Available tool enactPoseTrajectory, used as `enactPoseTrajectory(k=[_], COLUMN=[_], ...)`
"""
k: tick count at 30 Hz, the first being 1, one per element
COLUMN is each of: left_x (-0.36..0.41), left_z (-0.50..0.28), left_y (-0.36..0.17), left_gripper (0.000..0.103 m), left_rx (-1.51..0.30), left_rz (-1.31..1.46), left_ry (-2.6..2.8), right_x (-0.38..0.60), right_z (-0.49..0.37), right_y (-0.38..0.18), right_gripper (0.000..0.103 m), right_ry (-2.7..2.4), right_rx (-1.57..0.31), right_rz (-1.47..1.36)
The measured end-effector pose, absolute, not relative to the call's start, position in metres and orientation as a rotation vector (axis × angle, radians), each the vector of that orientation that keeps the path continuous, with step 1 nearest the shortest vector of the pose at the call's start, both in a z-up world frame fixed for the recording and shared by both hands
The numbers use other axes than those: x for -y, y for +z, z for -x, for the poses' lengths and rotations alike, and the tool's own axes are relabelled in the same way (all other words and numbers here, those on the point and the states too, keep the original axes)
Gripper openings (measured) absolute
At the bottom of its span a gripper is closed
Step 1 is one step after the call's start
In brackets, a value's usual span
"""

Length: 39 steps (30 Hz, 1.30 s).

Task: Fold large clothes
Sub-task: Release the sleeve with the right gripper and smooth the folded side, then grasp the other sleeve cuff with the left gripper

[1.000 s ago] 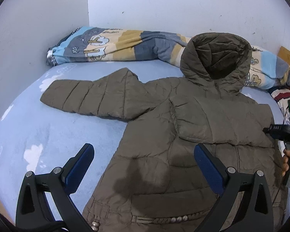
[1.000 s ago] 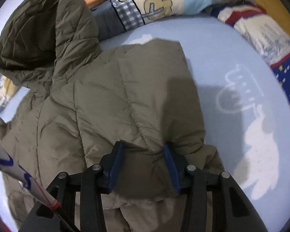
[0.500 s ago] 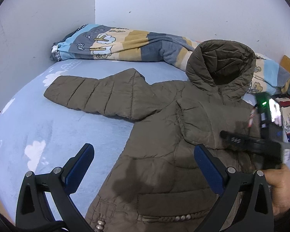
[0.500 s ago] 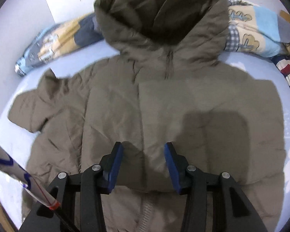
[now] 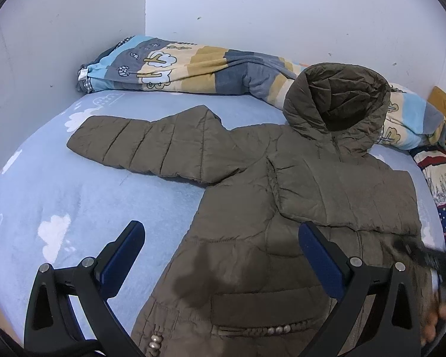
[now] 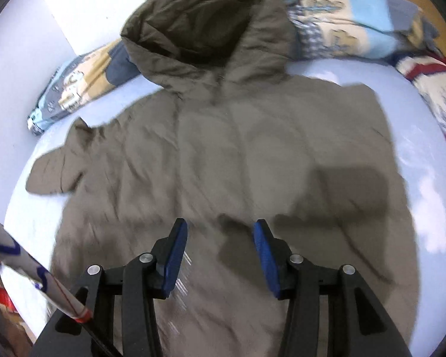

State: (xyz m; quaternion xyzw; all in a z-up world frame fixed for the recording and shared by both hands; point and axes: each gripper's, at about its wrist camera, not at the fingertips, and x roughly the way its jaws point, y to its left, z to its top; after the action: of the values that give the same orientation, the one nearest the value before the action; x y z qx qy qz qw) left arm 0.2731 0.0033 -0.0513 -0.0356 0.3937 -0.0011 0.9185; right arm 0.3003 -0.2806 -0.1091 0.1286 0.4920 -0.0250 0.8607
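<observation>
Jacket [image 5: 282, 208] hem cut off; right view blurred.

Jacket [image 5: 282, 208] lies on bed [image 5: 59, 202], quilt [image 5: 193, 71] behind it.

Left wrist view looks from the bed's [image 5: 59, 196] near edge toward the far wall corner. Right wrist view hangs nearer, over the bed's middle, facing the same wall. Both share the hooded jacket [image 5: 282, 208] [image 6: 238, 154] and patterned quilt [image 5: 193, 71] [image 6: 356, 38].
</observation>
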Motion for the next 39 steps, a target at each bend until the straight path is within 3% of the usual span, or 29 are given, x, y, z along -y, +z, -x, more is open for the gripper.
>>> enactPoseTrajectory(k=[10, 15, 21, 28, 35, 39], left_x=[0.005, 0.013, -0.002, -0.040, -0.074, -0.116], left_z=[-0.266, -0.268, -0.282, -0.304, -0.322, -0.337], left_y=[-0.053, -0.058, -0.061, -0.067, -0.063, -0.062], left_gripper=[0.103, 0.103, 0.103, 0.103, 0.103, 0.103], left_rx=[-0.799, -0.802, -0.826, -0.877, -0.871, -0.878], left_rz=[0.004, -0.045, -0.036, 0.071, 0.094, 0.119], left_ry=[0.019, 0.021, 0.031, 0.090, 0.121, 0.151], right_x=[0.310, 0.302, 0.302, 0.267, 0.251, 0.254], right_z=[-0.167, -0.168, -0.161, -0.174, -0.168, -0.170], right_y=[-0.145, -0.150, -0.097, -0.140, -0.103, -0.109], right_gripper=[0.060, 0.060, 0.061, 0.062, 0.062, 0.062], right_ry=[-0.115, -0.112, -0.106, 0.019, 0.031, 0.054], right_rx=[-1.119, -1.136, -0.928, -1.112, -0.928, -0.960], right_rz=[-0.341, -0.257, -0.223, -0.174, -0.084, -0.142])
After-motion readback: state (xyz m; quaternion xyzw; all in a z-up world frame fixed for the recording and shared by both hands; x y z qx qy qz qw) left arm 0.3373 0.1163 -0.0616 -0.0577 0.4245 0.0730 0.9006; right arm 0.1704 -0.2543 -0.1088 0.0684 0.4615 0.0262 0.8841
